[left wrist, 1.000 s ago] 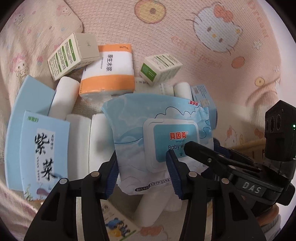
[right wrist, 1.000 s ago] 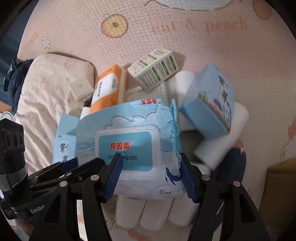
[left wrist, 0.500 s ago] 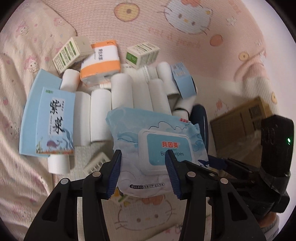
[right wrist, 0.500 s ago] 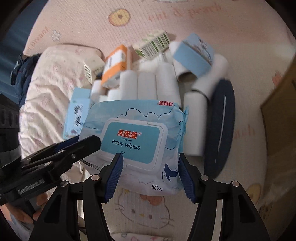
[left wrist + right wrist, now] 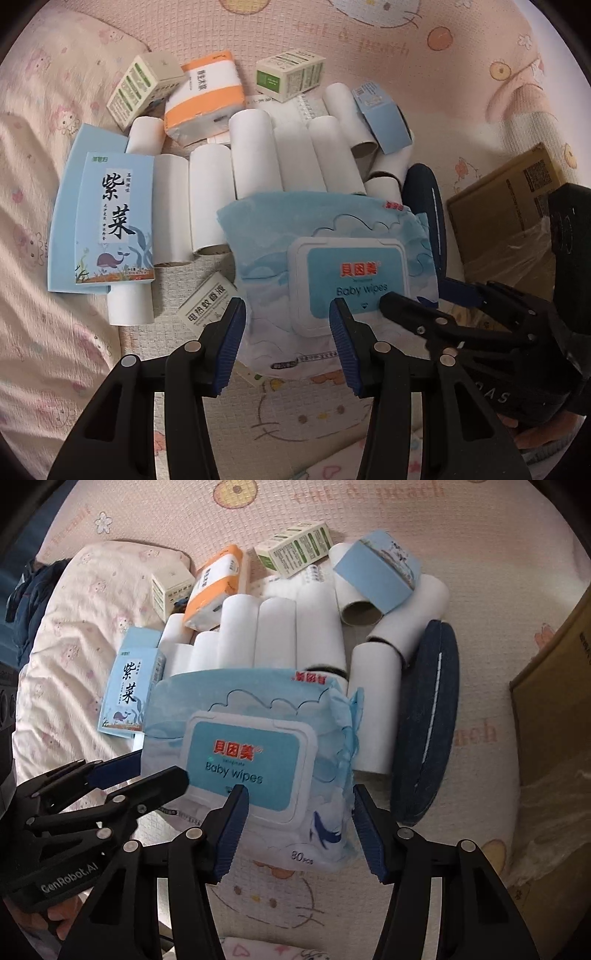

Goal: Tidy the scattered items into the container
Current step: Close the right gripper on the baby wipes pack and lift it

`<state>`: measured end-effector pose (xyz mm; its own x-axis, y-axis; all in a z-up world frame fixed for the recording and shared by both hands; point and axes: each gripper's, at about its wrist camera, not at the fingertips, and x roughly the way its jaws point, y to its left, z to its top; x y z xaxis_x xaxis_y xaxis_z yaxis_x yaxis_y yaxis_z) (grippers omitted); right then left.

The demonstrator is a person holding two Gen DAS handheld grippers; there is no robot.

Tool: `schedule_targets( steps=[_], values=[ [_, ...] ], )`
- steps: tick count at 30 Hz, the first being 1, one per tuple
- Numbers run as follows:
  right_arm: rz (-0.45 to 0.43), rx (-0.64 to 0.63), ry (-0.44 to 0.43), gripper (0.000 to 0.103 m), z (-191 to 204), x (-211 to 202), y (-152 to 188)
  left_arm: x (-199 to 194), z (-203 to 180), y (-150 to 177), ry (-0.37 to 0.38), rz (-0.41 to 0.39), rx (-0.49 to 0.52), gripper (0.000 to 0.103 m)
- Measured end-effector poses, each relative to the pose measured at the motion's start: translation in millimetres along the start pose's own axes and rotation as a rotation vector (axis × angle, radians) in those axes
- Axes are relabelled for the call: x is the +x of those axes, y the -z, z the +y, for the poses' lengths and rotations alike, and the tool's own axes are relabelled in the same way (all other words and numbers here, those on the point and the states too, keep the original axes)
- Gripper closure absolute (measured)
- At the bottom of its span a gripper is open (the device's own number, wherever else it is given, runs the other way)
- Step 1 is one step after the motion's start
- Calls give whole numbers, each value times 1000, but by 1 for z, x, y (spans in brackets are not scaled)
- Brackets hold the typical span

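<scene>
Pink play mat (image 5: 295, 48) under everything. Pile of white rolls (image 5: 255, 155) and boxes lies beyond the jaws. Baby wipes pack (image 5: 258, 753) lifted above the mat, carried by both: left gripper (image 5: 286, 332) clamps its near-left corner, right gripper (image 5: 299, 819), jaws just narrowing, clamps its near-right corner.

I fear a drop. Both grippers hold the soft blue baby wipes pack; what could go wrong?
1. The soft blue baby wipes pack is pinched only at its near edge by the left gripper and the right gripper, whose jaws have just been closing on it; it may slip.
2. The dark blue oval pad lies before the brown cardboard box; a low carry could catch it.
</scene>
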<state>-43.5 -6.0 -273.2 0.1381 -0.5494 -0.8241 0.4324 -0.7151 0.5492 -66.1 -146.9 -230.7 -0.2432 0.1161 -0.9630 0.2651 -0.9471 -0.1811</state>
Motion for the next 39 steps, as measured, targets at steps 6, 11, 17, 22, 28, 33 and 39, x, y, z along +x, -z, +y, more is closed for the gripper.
schedule_targets(
  steps=[6,11,17,22,28,33,39],
  values=[
    [5,32,-15,48,-10,2,-6,1,4,-6,-28,14,1,51],
    [-2,13,6,48,-7,2,-7,-1,-1,-11,-38,19,24,51],
    [-6,-28,23,48,1,3,-9,4,-6,-16,-6,37,35,51],
    [-4,-43,18,47,-1,5,-12,13,-7,-16,3,65,24,50],
    [3,-25,-38,47,-9,9,-14,18,4,-20,51,82,-22,49],
    [-19,26,-104,47,-18,16,-18,24,22,-20,127,93,-129,49],
    [13,94,-163,47,-30,22,-21,30,34,-20,188,114,-215,49]
  ],
)
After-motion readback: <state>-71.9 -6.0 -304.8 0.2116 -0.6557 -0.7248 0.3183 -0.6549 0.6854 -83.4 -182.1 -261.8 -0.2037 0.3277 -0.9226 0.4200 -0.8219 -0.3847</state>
